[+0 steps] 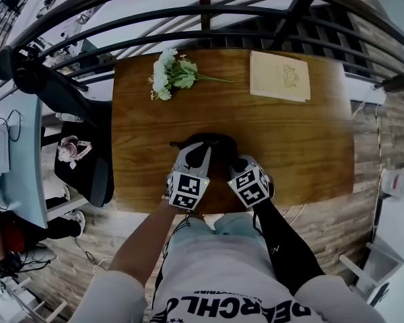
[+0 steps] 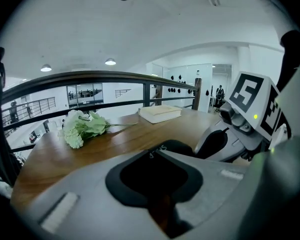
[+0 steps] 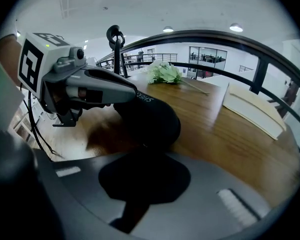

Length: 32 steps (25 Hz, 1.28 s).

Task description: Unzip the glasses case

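Left gripper: clamps glasses case.
Right gripper: pinches zipper pull.
Risk: pull slips free if we tug askew.

The glasses case sits at the bench's near edge. Behind it lie flowers left, a book right.

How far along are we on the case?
Done: both grippers are at the glasses case. In hand: the left gripper clamps it, and the right gripper is closed at its near end. Left: no opening shows, so the unzipping itself remains.
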Tool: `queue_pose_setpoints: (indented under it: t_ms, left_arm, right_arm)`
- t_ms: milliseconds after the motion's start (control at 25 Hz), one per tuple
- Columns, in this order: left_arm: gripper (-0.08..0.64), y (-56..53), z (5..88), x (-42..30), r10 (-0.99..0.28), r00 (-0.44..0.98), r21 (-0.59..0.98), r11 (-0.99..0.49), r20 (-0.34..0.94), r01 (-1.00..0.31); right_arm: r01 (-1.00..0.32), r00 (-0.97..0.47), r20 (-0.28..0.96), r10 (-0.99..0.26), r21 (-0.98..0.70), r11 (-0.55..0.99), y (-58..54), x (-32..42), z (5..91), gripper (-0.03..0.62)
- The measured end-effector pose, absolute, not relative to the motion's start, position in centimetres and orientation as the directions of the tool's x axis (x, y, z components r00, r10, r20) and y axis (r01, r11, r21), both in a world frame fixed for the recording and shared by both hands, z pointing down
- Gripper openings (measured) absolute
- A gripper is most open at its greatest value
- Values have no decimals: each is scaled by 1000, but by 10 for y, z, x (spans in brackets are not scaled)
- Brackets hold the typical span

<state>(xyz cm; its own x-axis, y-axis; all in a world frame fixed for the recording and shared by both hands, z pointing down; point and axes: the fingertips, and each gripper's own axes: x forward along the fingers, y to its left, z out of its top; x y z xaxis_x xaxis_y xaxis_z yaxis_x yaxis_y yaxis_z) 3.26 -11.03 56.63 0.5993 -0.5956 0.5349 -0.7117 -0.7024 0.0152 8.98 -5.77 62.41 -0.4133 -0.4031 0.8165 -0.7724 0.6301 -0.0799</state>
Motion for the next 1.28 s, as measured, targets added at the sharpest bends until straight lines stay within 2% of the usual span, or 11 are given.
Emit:
queue_pose_setpoints:
  t_ms: [560,1000,1280]
  left_arm:
    - [29,-109,567,34,-589,607,17,-710,534,-704]
    - [28,-110,566,34,-591,612,16,-712,526,-702]
    - [28,-110,566,33,-592,612,15,-712,524,-702]
  right_arm:
    - [-771,-363,831,-423,-12,637,-54,99,624,29]
    - [-810,-286,829,-481,59,584,-67,121,622,29]
    - [-786,-270,831,-487,102,610,-84,128,622,29]
